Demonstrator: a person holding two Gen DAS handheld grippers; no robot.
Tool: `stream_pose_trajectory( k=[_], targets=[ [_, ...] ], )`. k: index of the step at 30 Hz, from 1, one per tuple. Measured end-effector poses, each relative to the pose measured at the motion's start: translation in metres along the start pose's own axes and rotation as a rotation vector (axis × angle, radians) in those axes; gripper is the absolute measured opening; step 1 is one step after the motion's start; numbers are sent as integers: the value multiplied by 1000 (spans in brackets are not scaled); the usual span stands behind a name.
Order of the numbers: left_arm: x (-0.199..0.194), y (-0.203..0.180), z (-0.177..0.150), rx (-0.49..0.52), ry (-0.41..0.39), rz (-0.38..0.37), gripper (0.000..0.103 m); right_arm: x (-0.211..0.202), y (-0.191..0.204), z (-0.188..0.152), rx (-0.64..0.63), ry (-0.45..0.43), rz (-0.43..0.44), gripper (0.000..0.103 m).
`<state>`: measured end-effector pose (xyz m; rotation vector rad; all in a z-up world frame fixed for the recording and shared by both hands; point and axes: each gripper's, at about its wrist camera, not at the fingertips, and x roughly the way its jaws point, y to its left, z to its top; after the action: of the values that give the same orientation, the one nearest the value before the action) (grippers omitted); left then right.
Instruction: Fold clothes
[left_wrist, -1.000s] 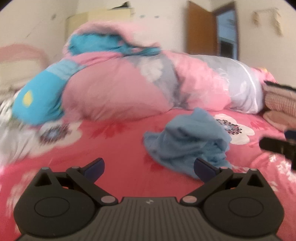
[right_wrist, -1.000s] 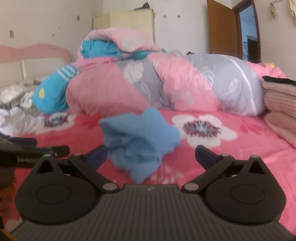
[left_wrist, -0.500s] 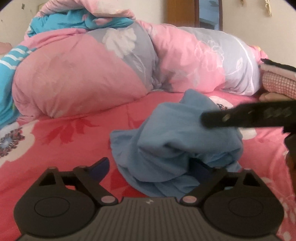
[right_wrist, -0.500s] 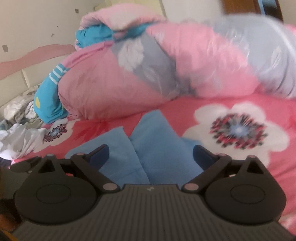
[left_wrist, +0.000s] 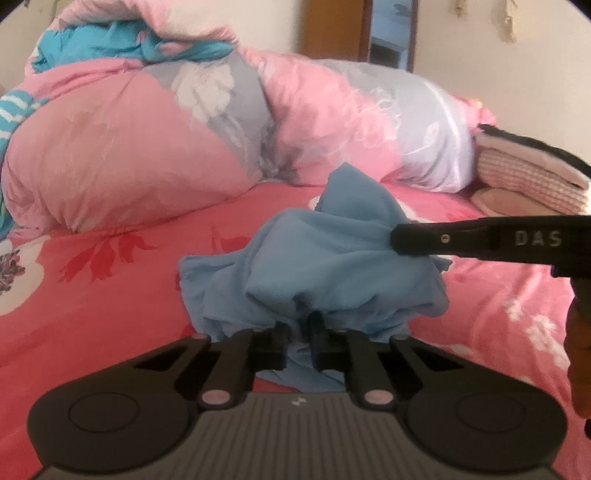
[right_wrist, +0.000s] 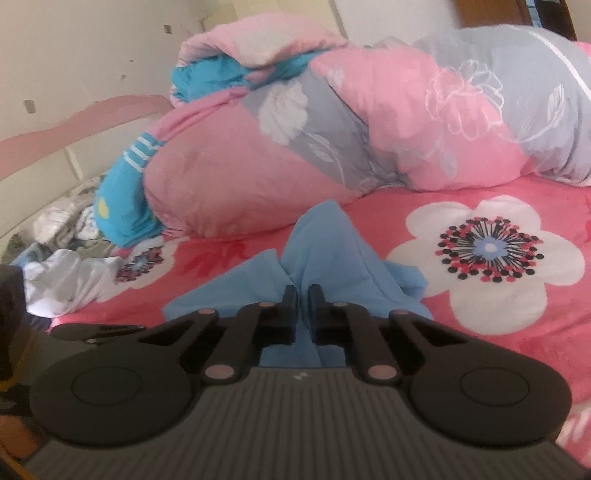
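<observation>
Blue garment (left_wrist: 332, 258) lies before rolled quilt (left_wrist: 147, 147).

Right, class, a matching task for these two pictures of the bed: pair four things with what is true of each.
Things:
1. blue garment
2. quilt
3. white cloth
4. folded stack

States:
A. rolled up in a long bundle at the back of the bed
B. pinched by both tongs
C. crumpled near the headboard, on the left of the right wrist view
D. piled at the right edge of the left wrist view

Pairs: 1-B, 2-A, 3-C, 4-D
</observation>
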<state>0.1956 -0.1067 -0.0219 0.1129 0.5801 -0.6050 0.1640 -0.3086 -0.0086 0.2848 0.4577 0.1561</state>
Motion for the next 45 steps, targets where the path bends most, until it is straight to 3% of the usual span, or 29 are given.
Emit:
stream_pose_trajectory(
  k=[6, 12, 24, 28, 31, 32, 40, 45],
  targets=[
    [-48, -10, -11, 8, -38, -59, 10, -54, 19, -5, 8, -27, 54, 5],
    [-76, -13, -35, -26, -18, -129, 9, -94, 36, -25, 42, -8, 83, 5],
    [-89, -2, -86, -74, 59, -181, 11, -112, 31, -87, 193, 86, 18, 5],
    [-96, 2, -90, -80, 62, -191, 25, -112, 30, -105, 224, 119, 0, 4],
    [-104, 4, -89, -90, 41, -190, 53, -113, 29, -113, 241, 131, -10, 4],
    [-106, 5, -88, -94, 33, -188, 57, -114, 28, -113, 245, 133, -12, 4],
    [-100, 1, -71, -101, 6, -177, 65, -118, 25, -119, 257, 141, -33, 5],
    [-73, -6, -72, -69, 71, -147, 64, -124, 23, -121, 290, 128, -32, 6]
  ],
)
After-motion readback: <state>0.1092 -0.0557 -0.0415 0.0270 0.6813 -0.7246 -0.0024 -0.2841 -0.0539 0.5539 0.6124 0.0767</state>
